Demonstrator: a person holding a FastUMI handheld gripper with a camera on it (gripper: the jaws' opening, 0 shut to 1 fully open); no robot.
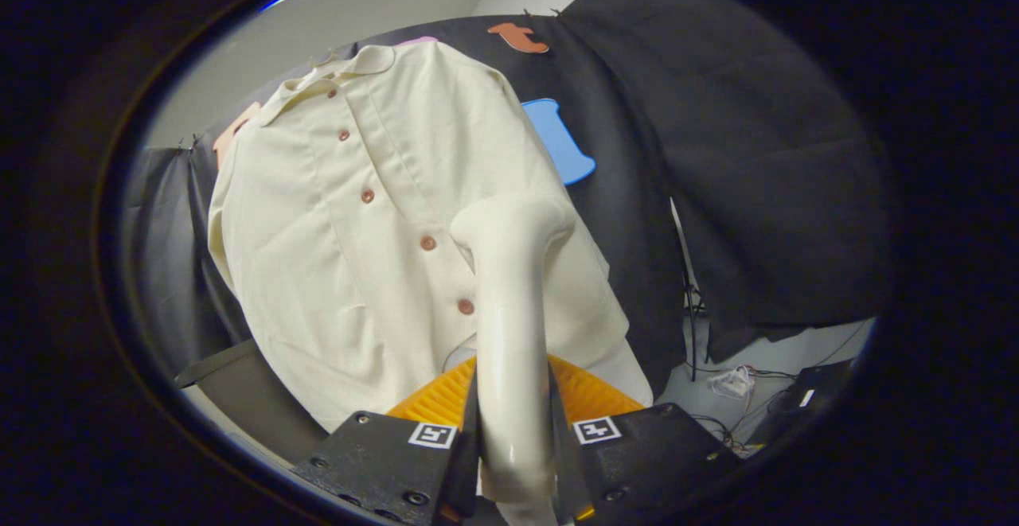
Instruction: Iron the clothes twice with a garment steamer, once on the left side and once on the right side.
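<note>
The gripper (513, 438) is clamped on the cream garment steamer (509, 303), both fingers pressing its handle. Its head sits against the hanging cream shirt (334, 224), right of the button line, near the shirt's right edge; black cloth lies beyond.

Tangled cables (736, 399) on floor, black box (804, 403) beside them

Tool (513, 430) clamps steamer (509, 303) handle; head against hanging cream shirt (358, 216).
</note>
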